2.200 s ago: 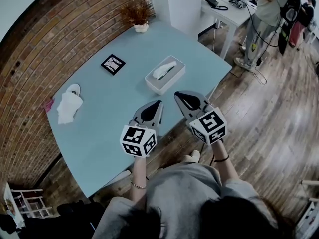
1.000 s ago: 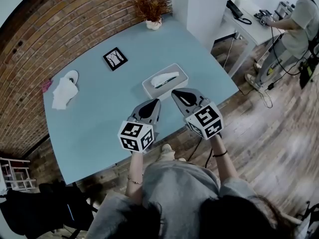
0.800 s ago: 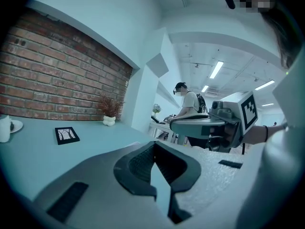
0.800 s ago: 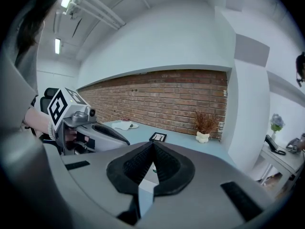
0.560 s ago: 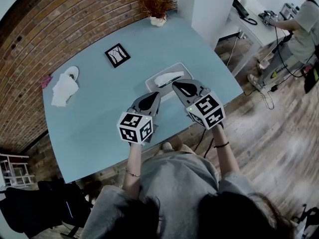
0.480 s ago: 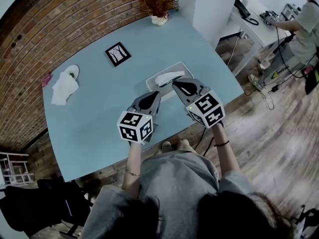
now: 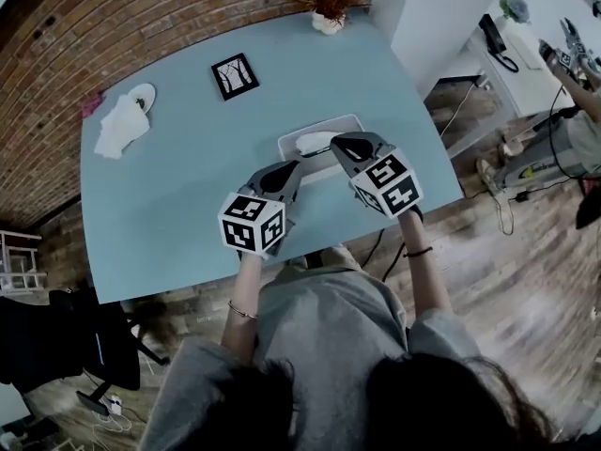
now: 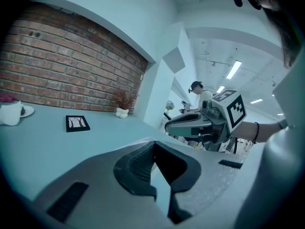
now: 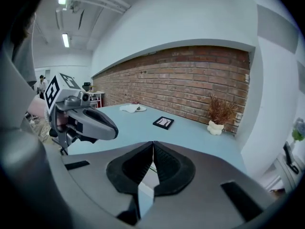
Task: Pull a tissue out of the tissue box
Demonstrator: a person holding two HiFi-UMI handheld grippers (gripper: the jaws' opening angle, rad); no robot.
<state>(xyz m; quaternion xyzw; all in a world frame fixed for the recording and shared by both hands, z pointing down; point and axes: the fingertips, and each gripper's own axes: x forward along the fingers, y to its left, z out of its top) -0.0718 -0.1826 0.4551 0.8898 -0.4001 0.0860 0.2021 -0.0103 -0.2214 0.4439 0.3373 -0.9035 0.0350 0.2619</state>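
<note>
Counter (image 7: 178, 214) fills most of the head view, and the tissue box (image 7: 305, 128) lies on it near the front edge, directly before you. Compared with a second ago, both of your grippers have come forward and down. They were short of the box then. Now the left gripper (image 7: 299, 164) has its tip at the near left edge of the box, and the right gripper (image 7: 336, 141) reaches over the top of the box. I judge that the approach is almost finished, but the pull is not yet started.

The tissue (image 7: 315, 143) stands out of the slot of the box as a white fold, just beside the tip of the right gripper. Whether they touch, I cannot tell.

The jaws of the left gripper (image 8: 153, 144) are together and hold nothing. The jaws of the right gripper (image 9: 152, 144) are also closed, with nothing between them. You probably need to open the right jaws before they can take the tissue.
</note>
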